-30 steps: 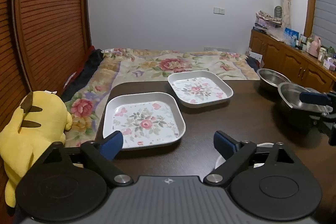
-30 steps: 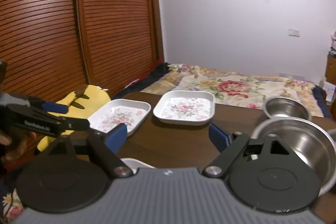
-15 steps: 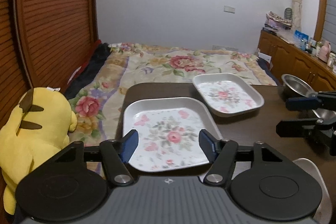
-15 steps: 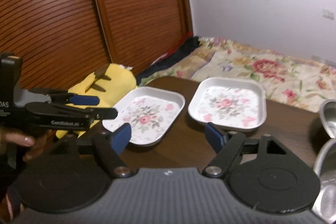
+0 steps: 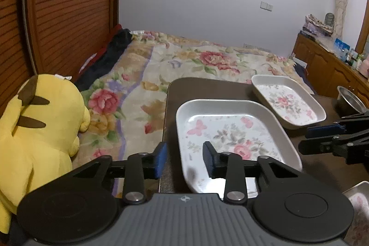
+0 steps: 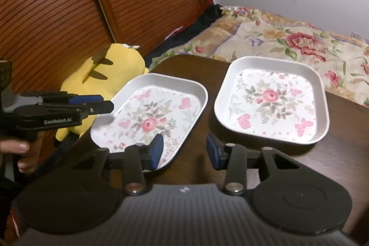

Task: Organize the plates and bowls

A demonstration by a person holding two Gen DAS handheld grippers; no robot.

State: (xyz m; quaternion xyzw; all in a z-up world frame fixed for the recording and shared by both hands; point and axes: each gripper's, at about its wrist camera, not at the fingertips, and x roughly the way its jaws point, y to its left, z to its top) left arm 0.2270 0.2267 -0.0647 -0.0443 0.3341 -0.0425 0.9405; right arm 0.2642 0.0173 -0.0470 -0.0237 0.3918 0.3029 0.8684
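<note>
The left gripper (image 5: 183,159) sits at the near left edge of the dark table (image 5: 205,89), its blue-padded fingers (image 5: 160,159) apart and straddling the left rim of the near plate (image 5: 230,130): one finger outside the rim, the other over the plate's floral floor; whether either pad touches the rim cannot be told. The right gripper (image 6: 183,150) hangs low at the same plate's right near corner, fingers also apart with nothing between them, its left finger over the rim and its right finger over bare table. A hand (image 6: 22,153) grips the left tool's handle at nine o'clock in the right wrist view. The far plate (image 6: 272,99), same square floral kind, lies flat at one o'clock from the near plate, just beside it but apart. At three o'clock a steel bowl (image 5: 349,100) stands near the table's right side. Off the table at nine o'clock lies a yellow plush toy (image 5: 39,128), and beyond it a bed (image 5: 196,61) with a flowered cover.
</note>
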